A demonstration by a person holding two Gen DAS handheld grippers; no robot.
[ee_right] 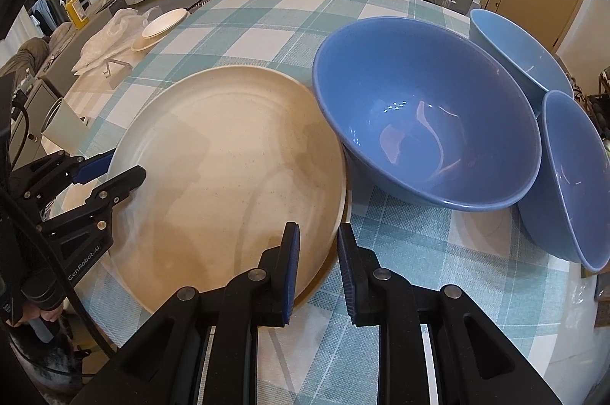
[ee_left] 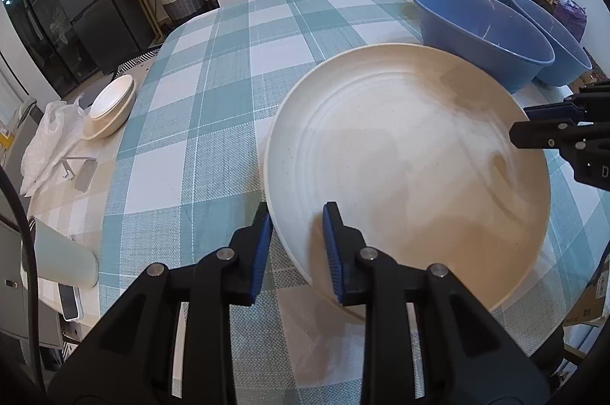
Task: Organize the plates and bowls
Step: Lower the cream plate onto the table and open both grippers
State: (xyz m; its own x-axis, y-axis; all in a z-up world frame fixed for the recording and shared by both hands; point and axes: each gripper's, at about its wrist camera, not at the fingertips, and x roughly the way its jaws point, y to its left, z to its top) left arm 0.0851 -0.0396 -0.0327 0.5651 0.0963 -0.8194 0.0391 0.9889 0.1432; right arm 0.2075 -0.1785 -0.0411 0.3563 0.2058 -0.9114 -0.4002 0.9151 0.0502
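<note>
Left wrist view: left tongs (ee_left: 297,245) pinched the large cream plate's (ee_left: 411,168) lower-left rim, centre-right on the counter (ee_left: 213,69); right wrist view: right tongs (ee_right: 318,264) pinched its lower-right rim; likely rigid, breakable, slick, best gripped rim-wise.

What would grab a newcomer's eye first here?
The large cream plate at the centre of the checked tablecloth, its rim clamped on opposite sides by the left hand-held gripper and the right hand-held gripper. Next, three blue bowls clustered on its right.
</note>
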